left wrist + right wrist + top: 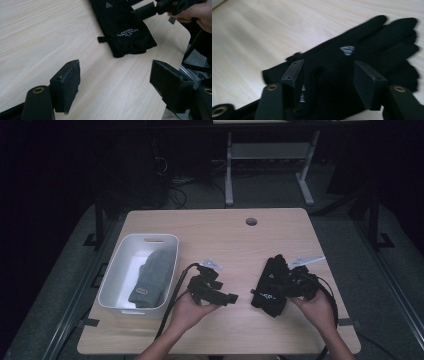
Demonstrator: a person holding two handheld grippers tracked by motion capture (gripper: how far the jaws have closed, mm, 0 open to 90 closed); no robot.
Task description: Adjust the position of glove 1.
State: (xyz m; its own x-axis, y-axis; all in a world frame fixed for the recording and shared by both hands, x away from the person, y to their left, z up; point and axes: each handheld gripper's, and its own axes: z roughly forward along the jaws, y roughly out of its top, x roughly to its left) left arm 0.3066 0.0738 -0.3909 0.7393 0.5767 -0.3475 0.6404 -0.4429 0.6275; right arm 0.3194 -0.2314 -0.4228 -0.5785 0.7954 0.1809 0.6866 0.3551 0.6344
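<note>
Black fabric gloves (pixel 272 285) lie stacked near the right edge of the worktop (pixel 220 227), and the right gripper (pixel 327 75) hangs just over them with its jaws parted and nothing pinched, so a closing bite could catch only the upper glove and leave the lower one behind. The left gripper (pixel 115 85) is also wide open and empty over bare wood toward the front edge, while the white bin (pixel 112 275) holding a grey beanie (pixel 150 277) sits well apart at the left edge, a long carry on which limp cloth could slip free.
</note>
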